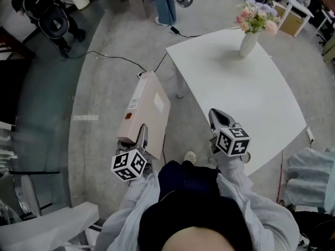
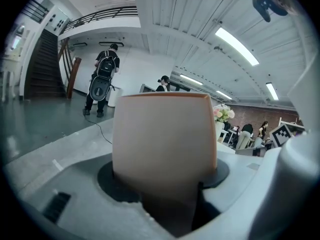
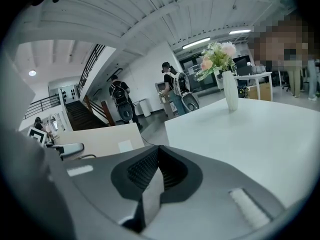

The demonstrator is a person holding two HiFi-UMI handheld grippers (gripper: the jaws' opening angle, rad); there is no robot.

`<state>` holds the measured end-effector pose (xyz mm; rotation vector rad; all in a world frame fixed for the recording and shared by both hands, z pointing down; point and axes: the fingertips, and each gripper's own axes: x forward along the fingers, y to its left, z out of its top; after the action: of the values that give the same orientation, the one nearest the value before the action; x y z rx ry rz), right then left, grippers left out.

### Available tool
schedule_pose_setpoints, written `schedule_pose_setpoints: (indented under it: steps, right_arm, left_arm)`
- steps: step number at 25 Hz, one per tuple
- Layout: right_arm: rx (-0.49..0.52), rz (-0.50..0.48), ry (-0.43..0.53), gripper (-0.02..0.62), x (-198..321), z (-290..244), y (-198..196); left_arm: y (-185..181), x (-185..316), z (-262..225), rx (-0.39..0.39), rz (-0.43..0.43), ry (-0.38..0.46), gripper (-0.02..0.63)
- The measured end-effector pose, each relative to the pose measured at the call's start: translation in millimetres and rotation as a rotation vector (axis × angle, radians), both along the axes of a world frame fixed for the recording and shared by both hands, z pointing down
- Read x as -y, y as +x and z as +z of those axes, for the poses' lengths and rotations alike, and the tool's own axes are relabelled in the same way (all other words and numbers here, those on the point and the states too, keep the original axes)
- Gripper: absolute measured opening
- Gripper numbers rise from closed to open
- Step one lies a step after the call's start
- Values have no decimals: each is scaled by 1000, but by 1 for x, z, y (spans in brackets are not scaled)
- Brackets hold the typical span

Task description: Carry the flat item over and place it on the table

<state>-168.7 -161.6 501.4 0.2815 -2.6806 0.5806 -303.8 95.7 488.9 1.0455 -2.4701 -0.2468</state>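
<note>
Carry step: left gripper jaws clamped the flat beige cardboard box, left of the white worktop.
Right gripper jaws were clenched, empty; next likely needed the box lowered flat onto the worktop.

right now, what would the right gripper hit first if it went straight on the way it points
Likely the near left edge of the white table; the right gripper looks slightly higher, so it might skim over.
</note>
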Motion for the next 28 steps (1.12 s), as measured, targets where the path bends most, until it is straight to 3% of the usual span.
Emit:
schedule_pose_setpoints:
  steps: [4,12,15,18,23,28]
  right_arm:
    - [0,-4,2,12,-1,2,-9]
    - [51,84,-126,12,22,9,-19]
    - [90,146,-170,12,43,7,-23]
    - [165,245,-243,12,65,1,-25]
    - [339,416,-344,11,98,-21,-32]
    - [382,559,-338,5,120,-22,-28]
  left_arm:
    - [-20,-4,-16,-12,-48,85,281]
    - [-70,34,-60,-88,-65,336,281]
    - [-97,72,-75,-94,-8,413,281]
    - [-121,121,-80,-146,76,464,282]
    - [-150,207,-74,-273,246,462,282]
    - [-164,268,-50,-422,349,444,282]
